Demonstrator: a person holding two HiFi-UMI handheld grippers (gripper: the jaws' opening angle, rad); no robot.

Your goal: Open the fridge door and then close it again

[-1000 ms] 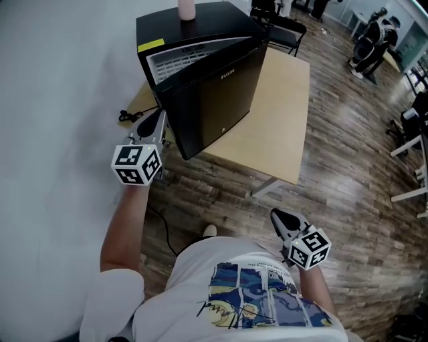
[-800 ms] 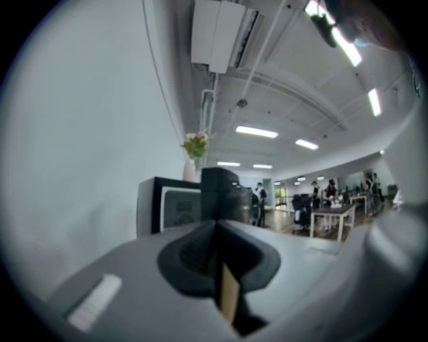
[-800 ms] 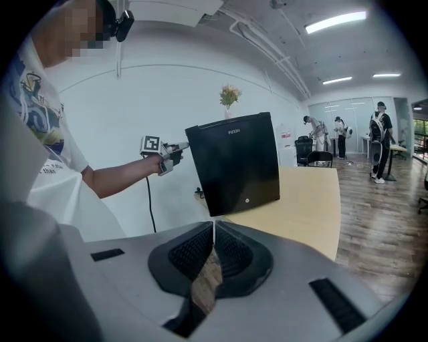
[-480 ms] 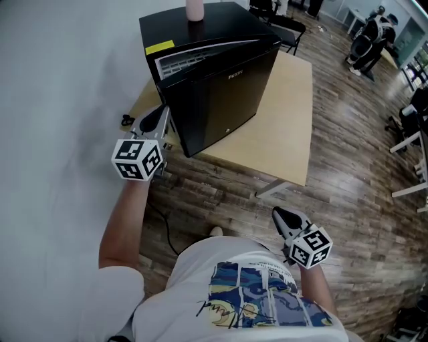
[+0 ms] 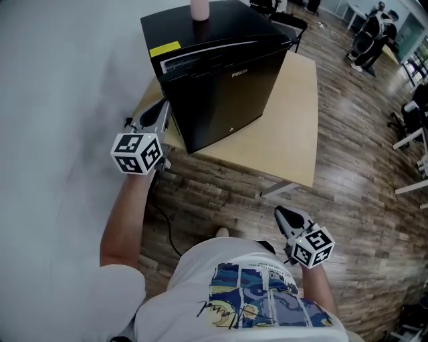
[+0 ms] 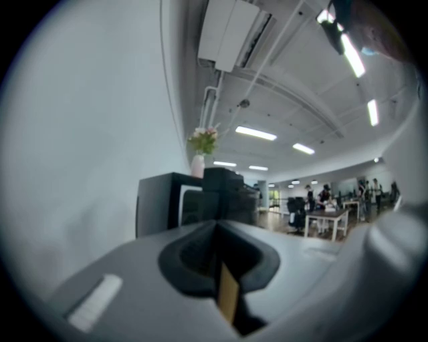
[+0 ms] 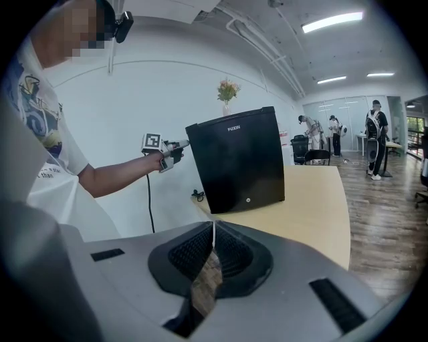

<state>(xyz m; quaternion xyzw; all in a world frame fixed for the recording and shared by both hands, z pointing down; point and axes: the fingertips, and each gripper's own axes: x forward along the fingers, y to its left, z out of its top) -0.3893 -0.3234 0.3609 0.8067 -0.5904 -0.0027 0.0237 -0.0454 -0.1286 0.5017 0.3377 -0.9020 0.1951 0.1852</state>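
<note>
A black mini fridge stands on a light wooden table. Its door is almost shut, with only a thin pale slit along its top left edge. My left gripper is shut and empty, its tips right beside the door's left front corner; I cannot tell whether they touch it. In the left gripper view the fridge looms just beyond the closed tips. My right gripper hangs low near my body, shut and empty. The right gripper view shows the fridge front and the left gripper.
A pink vase with flowers stands on the fridge top. A white wall runs along the left. A black cable trails on the wood floor under the table. A chair stands behind the table, with people and desks at the far right.
The fridge door has swung from clearly ajar to almost shut. My left gripper moved along with the door's left edge. The right gripper hardly shifted.
</note>
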